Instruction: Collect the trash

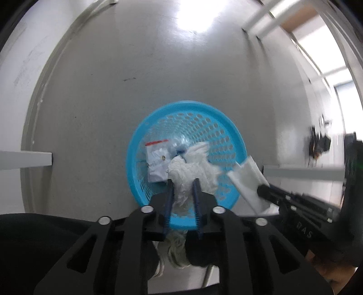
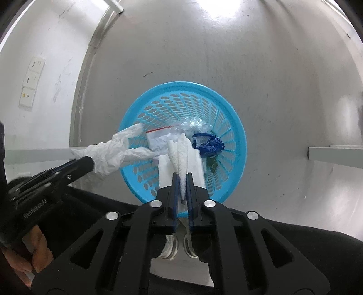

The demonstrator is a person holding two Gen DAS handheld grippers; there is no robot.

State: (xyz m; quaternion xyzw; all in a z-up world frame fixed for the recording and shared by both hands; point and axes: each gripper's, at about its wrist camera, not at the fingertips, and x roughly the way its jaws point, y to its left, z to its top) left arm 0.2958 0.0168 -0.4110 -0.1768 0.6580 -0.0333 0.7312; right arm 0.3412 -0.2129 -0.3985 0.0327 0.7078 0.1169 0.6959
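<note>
Both tools over blue basket on floor.
Left tool parted slightly around white glove, grip apparently slackened. Right tool likewise around folded tissue, contact unclear. Packet and blue wrapper inside basket.

Office or lab room: bare grey floor, white walls, wall sockets, white desk legs, blue mesh wastebasket.
</note>
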